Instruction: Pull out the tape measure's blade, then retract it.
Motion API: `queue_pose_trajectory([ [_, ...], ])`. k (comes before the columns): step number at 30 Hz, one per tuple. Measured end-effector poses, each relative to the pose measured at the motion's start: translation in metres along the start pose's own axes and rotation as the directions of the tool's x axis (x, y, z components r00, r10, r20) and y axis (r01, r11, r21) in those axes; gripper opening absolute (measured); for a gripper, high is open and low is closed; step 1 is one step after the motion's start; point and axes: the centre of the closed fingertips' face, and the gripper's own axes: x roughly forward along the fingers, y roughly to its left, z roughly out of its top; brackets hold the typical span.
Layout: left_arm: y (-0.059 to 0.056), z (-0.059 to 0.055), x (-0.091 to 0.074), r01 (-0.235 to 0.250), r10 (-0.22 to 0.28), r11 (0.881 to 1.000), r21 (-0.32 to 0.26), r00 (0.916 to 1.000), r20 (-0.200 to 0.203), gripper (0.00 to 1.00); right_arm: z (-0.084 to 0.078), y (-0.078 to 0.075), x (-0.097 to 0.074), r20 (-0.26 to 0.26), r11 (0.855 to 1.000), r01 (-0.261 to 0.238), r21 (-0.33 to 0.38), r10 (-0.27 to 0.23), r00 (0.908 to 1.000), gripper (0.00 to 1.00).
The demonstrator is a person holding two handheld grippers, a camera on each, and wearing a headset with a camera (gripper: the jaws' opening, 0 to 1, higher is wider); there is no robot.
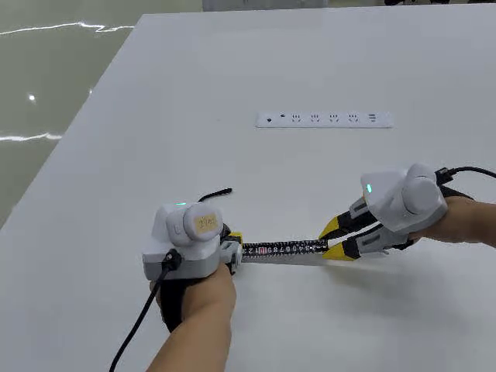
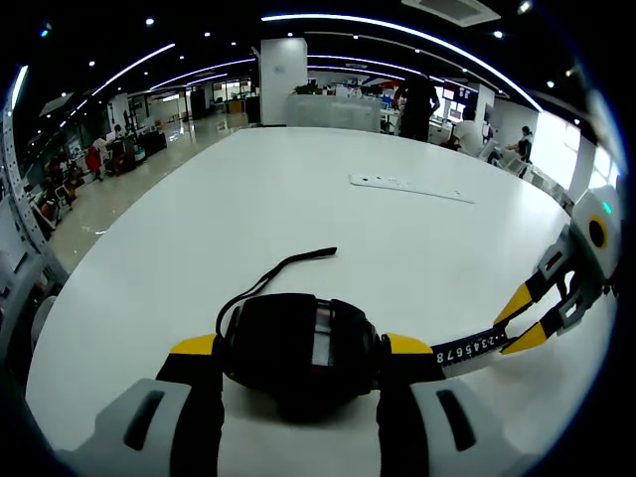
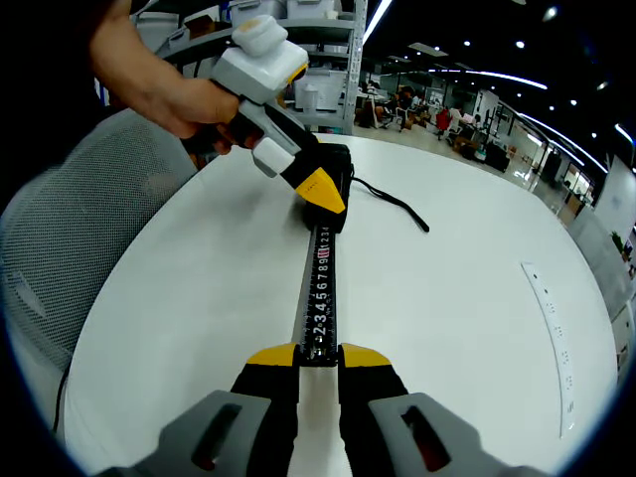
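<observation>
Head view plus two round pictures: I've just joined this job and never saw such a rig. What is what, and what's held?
There is no robot: a person holds a two-fingered gripper in each hand. The head view comes from their headset, looking down at a white table. Each round picture comes from a camera on one gripper. The left gripper is shut on the black tape measure case; the right gripper pinches the end of the blade, drawn out between them. A strap trails from the case, and a power strip lies farther back.
</observation>
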Motion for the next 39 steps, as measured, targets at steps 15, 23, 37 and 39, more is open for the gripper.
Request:
queue_pose_trajectory([
  [15,0.0,0.0,0.002,-0.002,0.002,1.0,-0.003,1.0,0.006,0.58,0.003,0.0,0.003,0.004,1.0,0.0,0.0,0.0,1.0,0.14],
  [23,0.0,0.0,0.003,0.001,-0.001,1.0,-0.003,0.9999,0.01,0.59,0.002,-0.002,0.006,0.003,1.0,-0.003,-0.004,0.003,1.0,0.14],
  [37,-0.001,0.0,0.001,0.003,-0.003,1.0,0.003,0.9999,0.013,0.59,0.008,0.001,0.009,0.005,1.0,-0.001,-0.005,0.002,1.0,0.14],
  [39,0.0,0.0,0.002,0.002,-0.002,1.0,0.003,0.9999,0.013,0.59,0.008,0.001,0.01,0.006,1.0,-0.002,-0.004,0.002,1.0,0.14],
])
